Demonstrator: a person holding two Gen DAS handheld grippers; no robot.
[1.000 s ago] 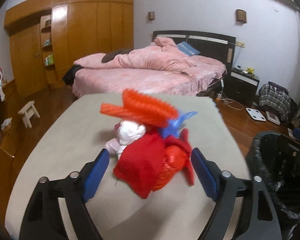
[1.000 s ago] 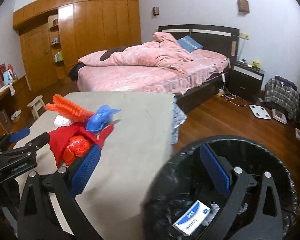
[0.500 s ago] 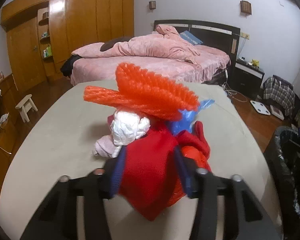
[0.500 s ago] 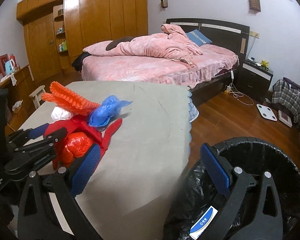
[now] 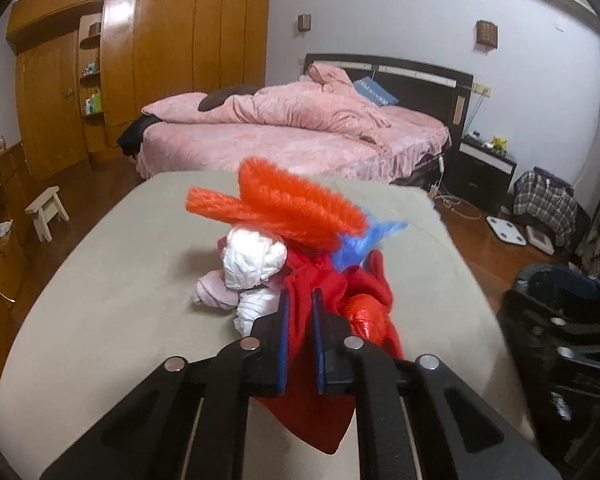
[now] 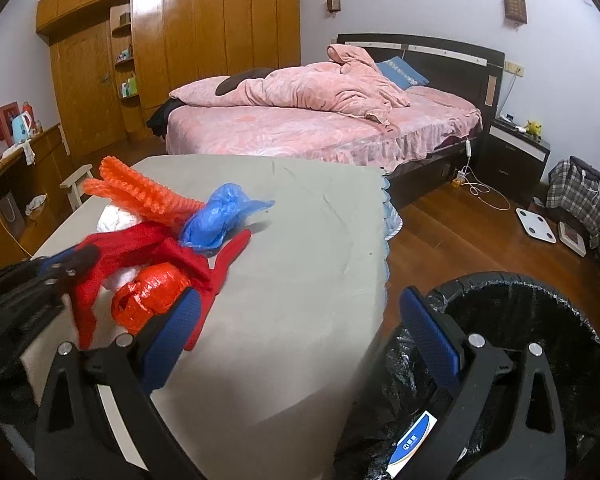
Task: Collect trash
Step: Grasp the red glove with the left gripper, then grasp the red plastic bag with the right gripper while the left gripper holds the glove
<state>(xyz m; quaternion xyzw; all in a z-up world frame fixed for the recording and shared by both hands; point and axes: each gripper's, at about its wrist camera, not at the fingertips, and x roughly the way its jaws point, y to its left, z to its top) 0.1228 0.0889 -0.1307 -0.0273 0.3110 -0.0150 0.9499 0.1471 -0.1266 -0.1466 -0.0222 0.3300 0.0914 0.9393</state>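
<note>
Sitting on the worktop [image 6: 300, 280]: one red cloth [image 5: 312, 296], one red plastic bag [image 6: 152, 292], one blue plastic bag [image 6: 216, 216], one orange foam net [image 5: 292, 208], two white wads [image 5: 252, 260]. Standing at four o'clock: one black-lined bin [image 6: 540, 312].

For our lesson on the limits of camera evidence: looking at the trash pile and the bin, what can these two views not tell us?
- Bin contents: in the right wrist view the right gripper covers part of the black-lined trash bin; the printing on the blue and white box is too small to read.
- Red cloth: in the left wrist view the left gripper hides its pinched part.
- Trash bin in the left wrist view: cut off at the right edge, dark.
</note>
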